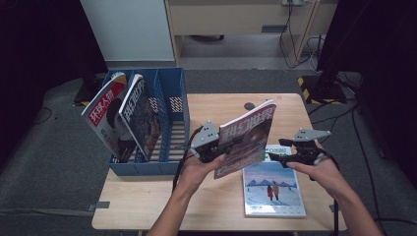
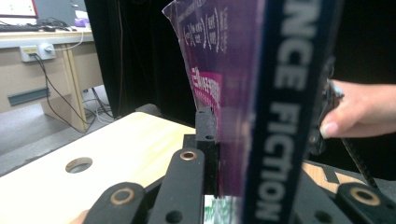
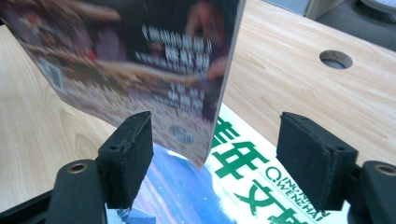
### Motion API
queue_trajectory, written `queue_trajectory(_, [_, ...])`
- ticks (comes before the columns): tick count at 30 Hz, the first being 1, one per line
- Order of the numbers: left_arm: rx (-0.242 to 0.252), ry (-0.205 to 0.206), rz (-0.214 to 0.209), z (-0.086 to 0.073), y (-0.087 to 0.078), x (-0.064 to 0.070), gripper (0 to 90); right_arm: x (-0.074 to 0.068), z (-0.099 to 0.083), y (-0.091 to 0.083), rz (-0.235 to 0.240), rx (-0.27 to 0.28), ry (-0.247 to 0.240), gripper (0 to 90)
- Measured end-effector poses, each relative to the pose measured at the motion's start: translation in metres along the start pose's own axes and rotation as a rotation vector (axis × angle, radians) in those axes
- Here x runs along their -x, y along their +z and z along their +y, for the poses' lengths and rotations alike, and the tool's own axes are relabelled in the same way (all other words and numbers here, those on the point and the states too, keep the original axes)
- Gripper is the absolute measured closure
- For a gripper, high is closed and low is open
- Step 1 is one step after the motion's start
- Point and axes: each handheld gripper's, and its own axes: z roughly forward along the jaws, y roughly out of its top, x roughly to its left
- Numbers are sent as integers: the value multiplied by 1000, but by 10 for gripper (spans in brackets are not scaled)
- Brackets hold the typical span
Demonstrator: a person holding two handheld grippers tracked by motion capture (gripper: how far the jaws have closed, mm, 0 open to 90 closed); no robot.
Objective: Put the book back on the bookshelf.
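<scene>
A purple science-fiction magazine stands upright above the table, and my left gripper is shut on its lower left edge. In the left gripper view its spine rises right between my jaws, with the left gripper clamped on it. My right gripper hovers open just right of the magazine, apart from it. In the right gripper view the pads of the right gripper stand wide, with the magazine's lower corner hanging between and beyond them. A blue snow-scene magazine lies flat below.
A blue file rack stands at the table's left with two magazines leaning in its left slots. The wooden table has a round hole near its far edge. Cables and black stands lie on the floor at the right.
</scene>
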Motion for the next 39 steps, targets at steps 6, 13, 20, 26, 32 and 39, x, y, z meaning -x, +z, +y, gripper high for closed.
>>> queue_trajectory(6, [2,9,16,8,-7,-1,840,-3,-8,10,-33,-20,24,236])
queue_trajectory(13, [3,12,35,14,-15,-5,840,-6,-16,20,-102,-41,49,211])
queue_trajectory(20, [4,14,47,17,-22,-7,840,-7,-32,30,-132,-49,83,198])
queue_trajectory(26, [9,12,56,22,-28,-7,840,-13,-49,38,-159,-54,80,198])
queue_trajectory(32, [11,13,66,26,-36,-8,840,-13,-59,45,-175,-102,72,183])
queue_trajectory(39, [26,3,73,28,-42,-11,840,-13,-69,52,-183,-142,102,156])
